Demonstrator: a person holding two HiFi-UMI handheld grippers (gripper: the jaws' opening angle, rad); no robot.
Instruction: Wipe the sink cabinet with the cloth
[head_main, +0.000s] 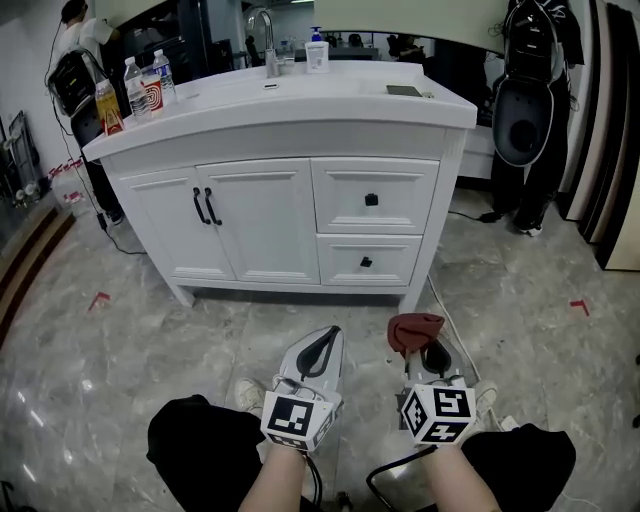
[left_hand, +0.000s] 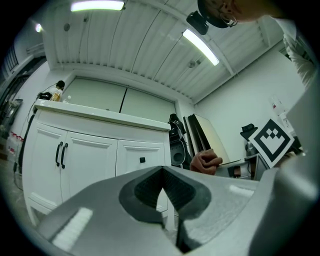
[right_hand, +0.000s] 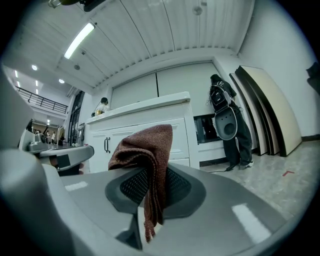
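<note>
Left gripper (head_main: 328, 336): jaws pressed together, empty; 6 o'clock, over marble floor (head_main: 520, 300).
Right gripper (head_main: 420, 350): clamped on brown cloth (head_main: 415, 326), folded, draped over the jaw tips; at 3 o'clock of the left.
White sink cabinet (head_main: 300, 215): 12 o'clock, apart from both grippers, doors shut.
Bottles (head_main: 140, 88): countertop, 10 o'clock.

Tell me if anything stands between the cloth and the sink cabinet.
Nothing visible does. The cloth, held in the right tongs, faces the sink cabinet across open floor.
</note>
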